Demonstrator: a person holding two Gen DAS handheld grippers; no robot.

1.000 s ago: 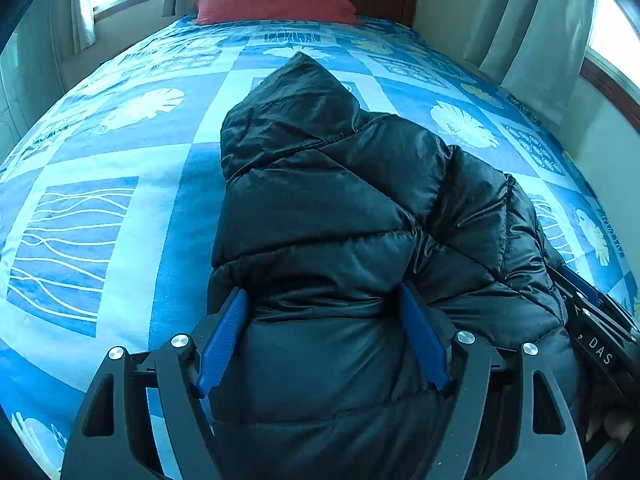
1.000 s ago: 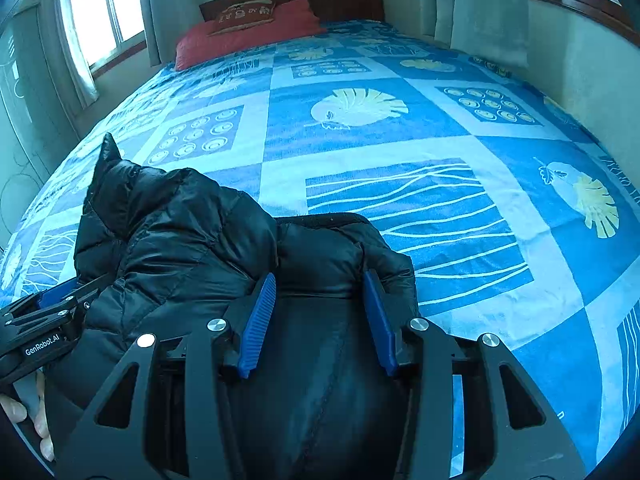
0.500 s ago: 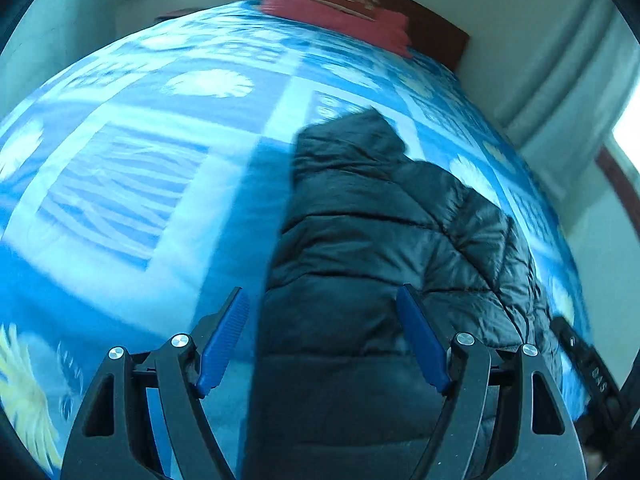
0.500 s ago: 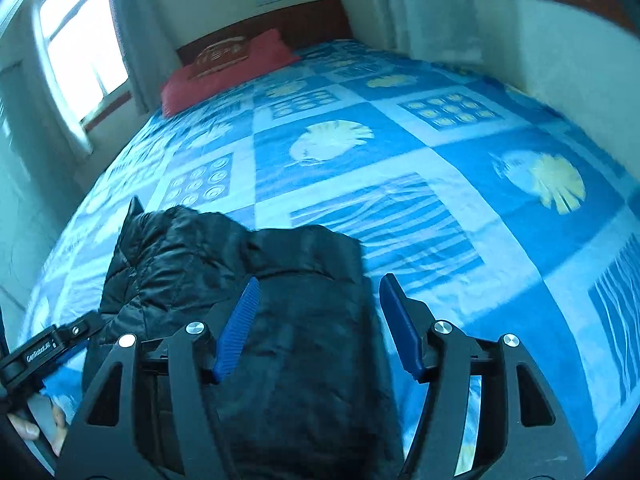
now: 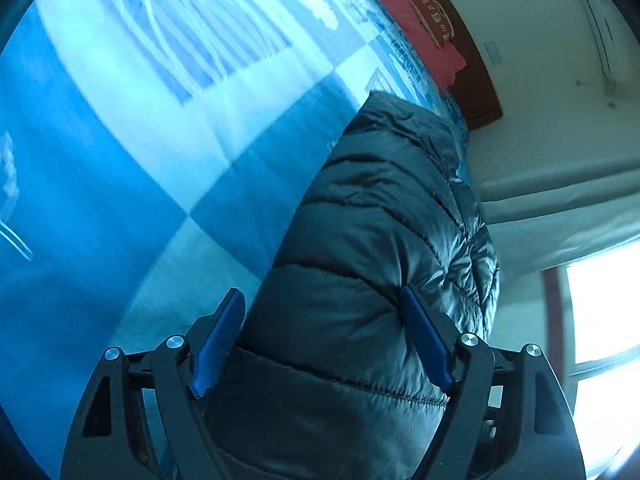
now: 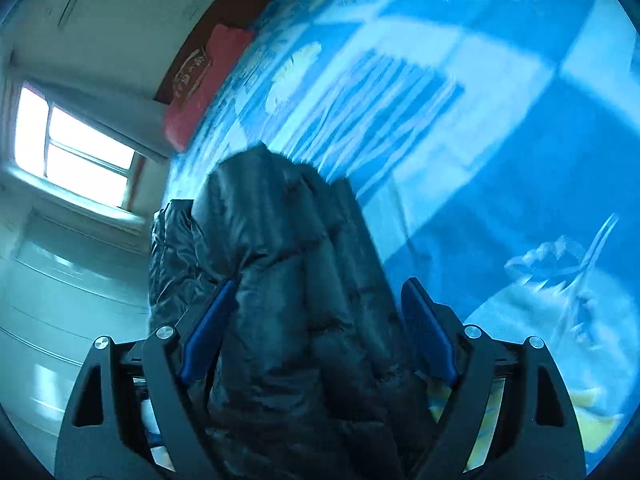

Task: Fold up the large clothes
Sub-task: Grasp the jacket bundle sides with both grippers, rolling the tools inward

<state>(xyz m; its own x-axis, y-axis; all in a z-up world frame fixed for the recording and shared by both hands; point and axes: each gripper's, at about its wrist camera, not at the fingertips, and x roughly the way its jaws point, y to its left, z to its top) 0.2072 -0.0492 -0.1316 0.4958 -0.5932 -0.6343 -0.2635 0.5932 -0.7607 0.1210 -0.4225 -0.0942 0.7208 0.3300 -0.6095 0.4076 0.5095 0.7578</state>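
Note:
A black puffer jacket (image 5: 380, 220) lies folded on the blue patterned bed cover (image 5: 120, 160). In the left wrist view its quilted bulk fills the gap between the blue pads of my left gripper (image 5: 320, 292), whose jaws are opening and stand wide. In the right wrist view the same jacket (image 6: 280, 240) runs between the fingers of my right gripper (image 6: 320, 282), whose jaws are also opening; the right pad (image 6: 428, 332) stands clear of the fabric. Both views are tilted and blurred. Neither gripper shows in the other's view.
The bed cover (image 6: 480, 140) spreads wide around the jacket. A red pillow (image 5: 420, 28) leans on the wooden headboard (image 5: 476, 80) at the far end. A bright window (image 6: 72, 148) is on one side and pale curtains (image 5: 560, 200) on the other.
Both views have rolled sharply, tilting the bed. The right gripper's jaws have spread from a narrow hold on the jacket to wide apart. The other gripper has left each view's edge.

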